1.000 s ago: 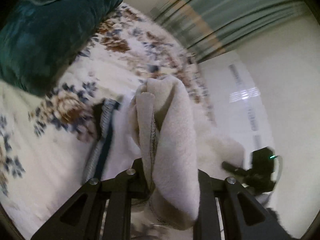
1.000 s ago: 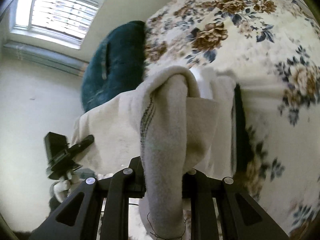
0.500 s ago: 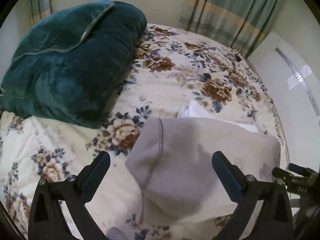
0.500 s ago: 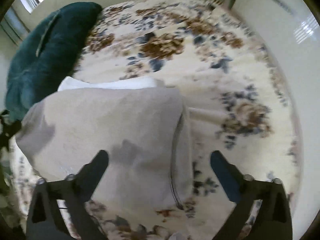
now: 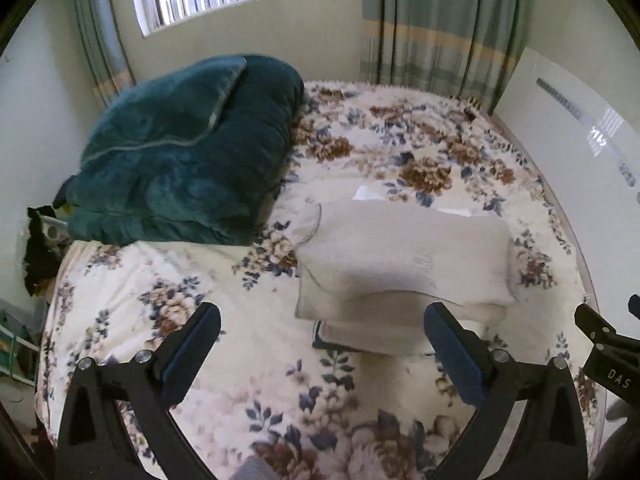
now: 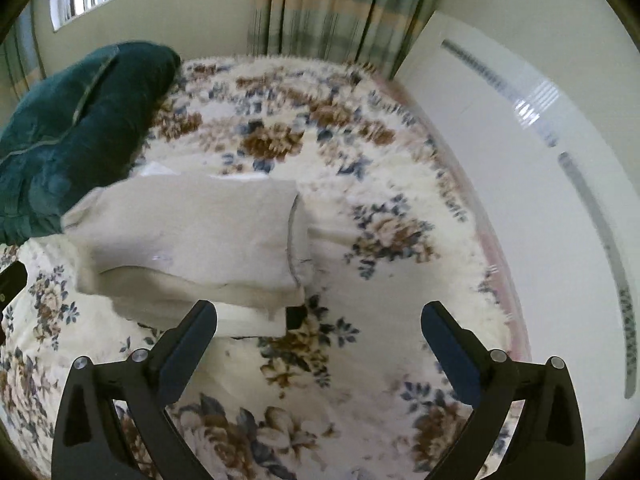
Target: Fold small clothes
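Jaws of the left gripper (image 5: 322, 336) stand spread wide with nothing between them, above the floral bedspread (image 5: 160, 300); the right gripper (image 6: 319, 334) is likewise splayed and empty. Folded beige garment (image 5: 404, 256) lies on the bedspread just beyond the left gripper at about one o'clock, resting on a pile of other folded cloth whose lower layers show only as thin edges. From the right wrist the same garment (image 6: 188, 236) sits at about eleven o'clock. White cloth (image 5: 370, 193) peeks out behind the pile, mostly hidden. Teal quilt (image 5: 184, 152) is heaped at ten o'clock. Striped curtains (image 5: 436, 24) hang at twelve o'clock. Dark clutter at the left edge is hard to make out
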`<state>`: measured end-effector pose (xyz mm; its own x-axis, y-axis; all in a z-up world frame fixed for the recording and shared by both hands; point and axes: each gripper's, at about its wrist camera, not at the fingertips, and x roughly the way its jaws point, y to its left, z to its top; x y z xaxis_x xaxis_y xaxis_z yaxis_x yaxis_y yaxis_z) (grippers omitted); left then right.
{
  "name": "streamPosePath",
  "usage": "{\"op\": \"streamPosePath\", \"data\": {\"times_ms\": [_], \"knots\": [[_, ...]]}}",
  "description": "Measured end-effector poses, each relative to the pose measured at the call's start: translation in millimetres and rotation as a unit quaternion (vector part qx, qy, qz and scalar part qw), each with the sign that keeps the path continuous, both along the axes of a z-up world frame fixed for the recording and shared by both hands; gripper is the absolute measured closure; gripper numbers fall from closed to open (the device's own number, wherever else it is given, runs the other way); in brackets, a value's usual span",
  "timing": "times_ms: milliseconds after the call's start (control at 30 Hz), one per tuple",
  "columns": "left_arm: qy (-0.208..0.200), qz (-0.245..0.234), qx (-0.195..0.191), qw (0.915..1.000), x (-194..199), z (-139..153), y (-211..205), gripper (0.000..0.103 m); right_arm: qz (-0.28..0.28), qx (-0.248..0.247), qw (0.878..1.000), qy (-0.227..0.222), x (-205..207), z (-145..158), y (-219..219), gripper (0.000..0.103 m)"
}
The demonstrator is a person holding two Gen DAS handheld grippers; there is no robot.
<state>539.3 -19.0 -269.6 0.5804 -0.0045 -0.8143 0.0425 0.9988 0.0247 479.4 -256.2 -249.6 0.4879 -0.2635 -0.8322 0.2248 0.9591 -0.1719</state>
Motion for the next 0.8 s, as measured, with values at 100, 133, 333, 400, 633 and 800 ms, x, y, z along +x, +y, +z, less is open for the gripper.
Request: {"op": "streamPosePath", "data": {"times_ms": [100,133,333,400,633,800], "knots": [[-0.019,0.003,0.0,0.9998,-31.3,32.7,-1.8,0.0,0.003,-0.003,1.0,-0.023,-39.9,41.0,6.9,0.0],[-0.026,0.005,0.001,0.9997,-41.9,43.9,-2.4,0.0,0.004,-0.004,0.999,-0.032,-54.6,54.9,8.8,0.0],[-0.06,0.0,-0.011,0.9982,-108.2,110.7,-2.8,0.0,0.015,-0.004,0.997,-0.077,-133.3,133.4,23.3,0.0],[-0.07,-0.003,-0.017,0.9974,-131.6,131.6,-2.9,0.0,0.022,-0.007,0.995,-0.093,-157.9,156.8,28.8,0.0],[-0.108,-0.001,-0.021,0.994,-195.8,180.2,-0.5,0.0,0.032,0.004,0.989,-0.142,-239.2,228.2,33.8,0.0],[-0.124,0.008,-0.023,0.992,-229.8,201.0,4.4,0.0,0.043,0.011,0.986,-0.159,-283.2,255.8,39.1,0.0]]}}
